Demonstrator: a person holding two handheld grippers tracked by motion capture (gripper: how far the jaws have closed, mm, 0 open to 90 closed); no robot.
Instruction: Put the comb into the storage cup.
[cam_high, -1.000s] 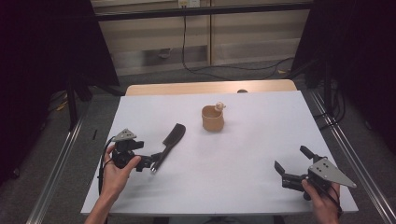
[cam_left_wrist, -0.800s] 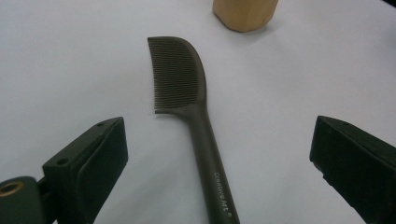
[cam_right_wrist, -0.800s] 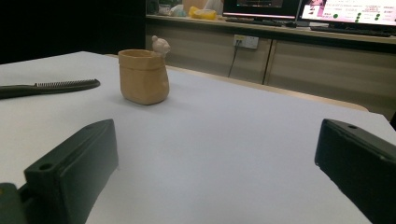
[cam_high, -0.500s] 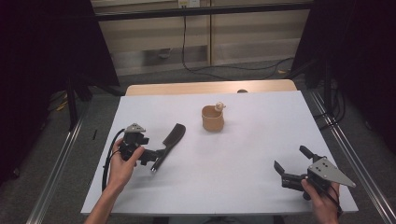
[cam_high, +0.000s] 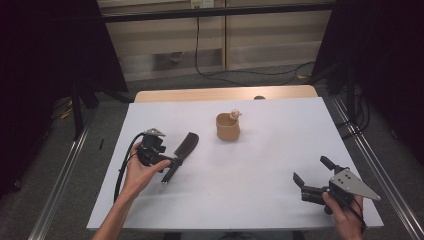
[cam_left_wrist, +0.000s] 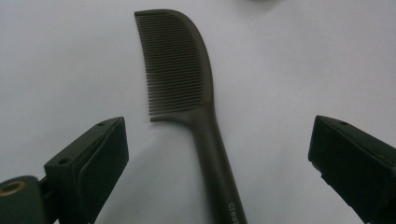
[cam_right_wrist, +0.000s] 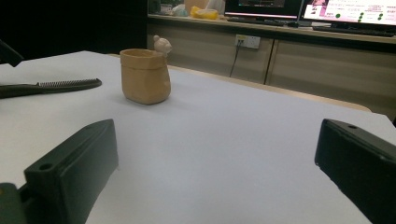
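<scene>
The dark comb (cam_high: 181, 151) lies flat on the white desk (cam_high: 250, 200), left of centre and well in from the left edge, teeth end pointing away from the person. The left claw (cam_high: 168, 170) hangs over its handle with jaws spread wide, one on each side of the handle, not touching it. The right claw (cam_high: 310, 176) sits near the front right corner, jaws also wide apart, holding nothing. Bare desk stretches between them. A tan cup (cam_high: 228, 127) stands upright beyond the middle, a small pale figure (cam_high: 234, 114) at its rim; its inside cannot be seen.
</scene>
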